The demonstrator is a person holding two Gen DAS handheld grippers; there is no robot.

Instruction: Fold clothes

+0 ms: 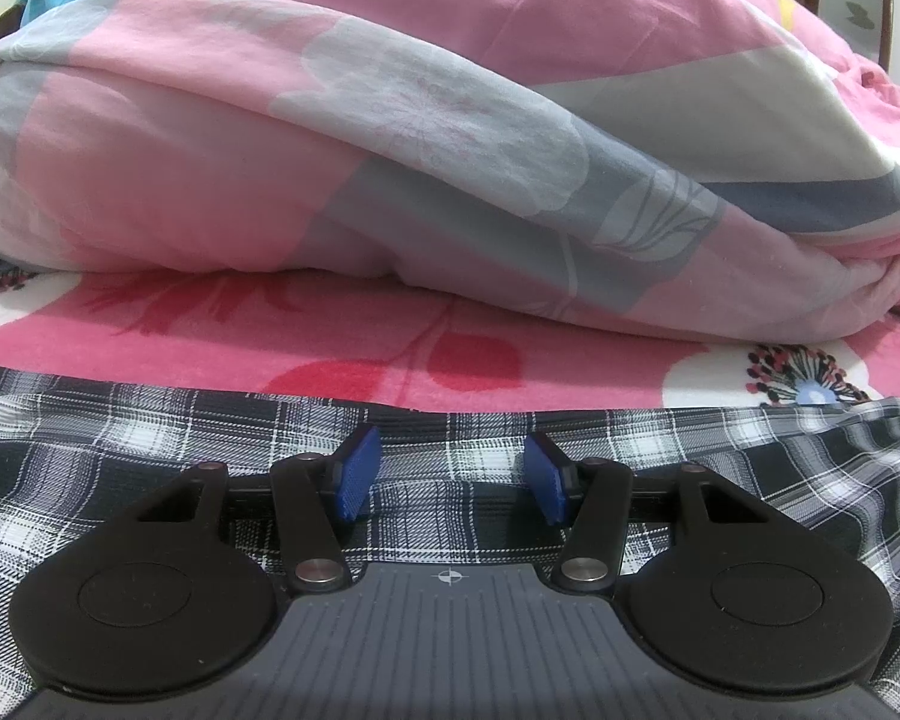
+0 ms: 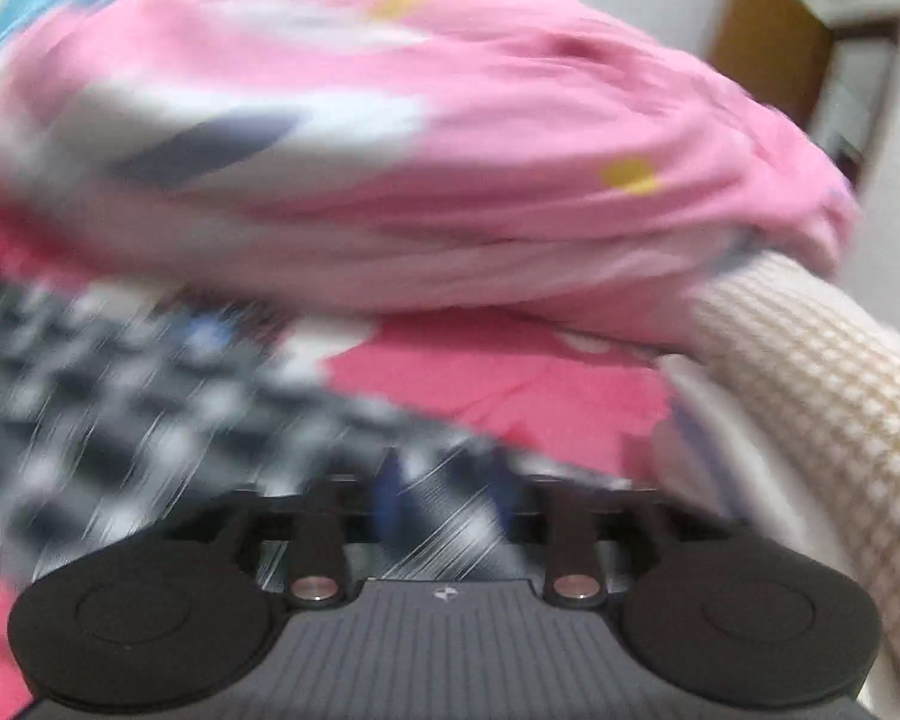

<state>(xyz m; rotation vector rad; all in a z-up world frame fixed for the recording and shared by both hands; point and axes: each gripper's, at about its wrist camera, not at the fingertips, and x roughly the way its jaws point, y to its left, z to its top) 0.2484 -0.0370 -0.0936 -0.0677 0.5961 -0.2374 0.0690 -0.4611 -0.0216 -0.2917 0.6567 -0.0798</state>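
Plaid cloth under both tongs on a flowered bed

Left tongs point(image 1: 450, 474) stand agape, blue ribbed pads apart and empty, low over the black-and-white plaid garment point(image 1: 150, 450), a thin woven cloth whose far edge runs nine to three o'clock across the pink fleece bedspread point(image 1: 426, 324); a puffy quilt point(image 1: 390, 120) bulks at twelve. Right tongs point(image 2: 444, 498) are smeared by motion: I cannot tell their gap, though plaid garment point(image 2: 90, 372) lies from the tips out to ten o'clock, a waffle-knit cloth point(image 2: 810, 372) at three.

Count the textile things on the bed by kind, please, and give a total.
Plaid garment: 1
Pink and grey quilt: 1
Pink floral bedsheet: 1
Cream knitted textile: 1
Total: 4
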